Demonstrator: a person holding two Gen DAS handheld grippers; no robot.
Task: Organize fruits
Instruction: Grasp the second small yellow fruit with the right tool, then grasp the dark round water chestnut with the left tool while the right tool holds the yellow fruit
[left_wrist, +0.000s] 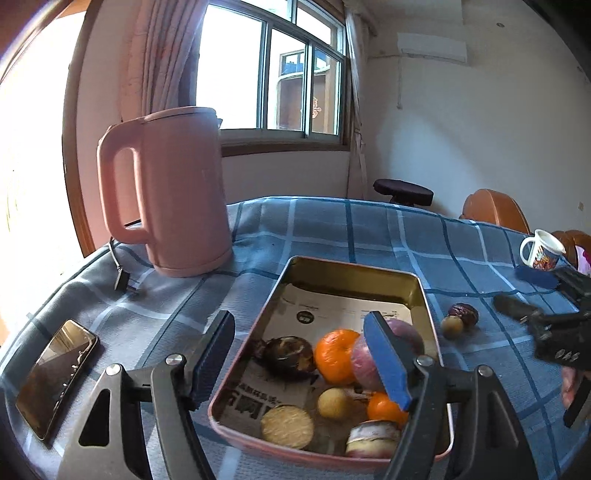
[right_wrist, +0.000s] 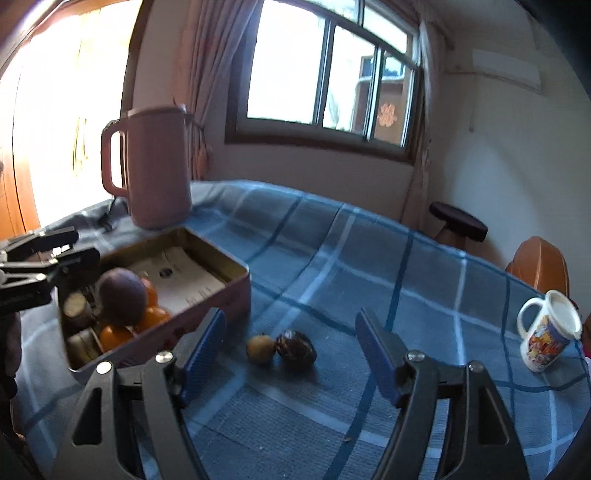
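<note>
Gathering the last strays: ahead of my wide, empty left gripper (left_wrist: 301, 360) sits the tin (left_wrist: 430, 317), mostly filled. My right gripper (right_wrist: 291, 350), wide too, faces the date (right_wrist: 296, 349) touching the longan (right_wrist: 260, 348); next I'd lower and pinch one.

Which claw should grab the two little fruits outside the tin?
The right claw: it's open, facing the yellow fruit and dark fruit. The left claw hovers over the tin.
</note>
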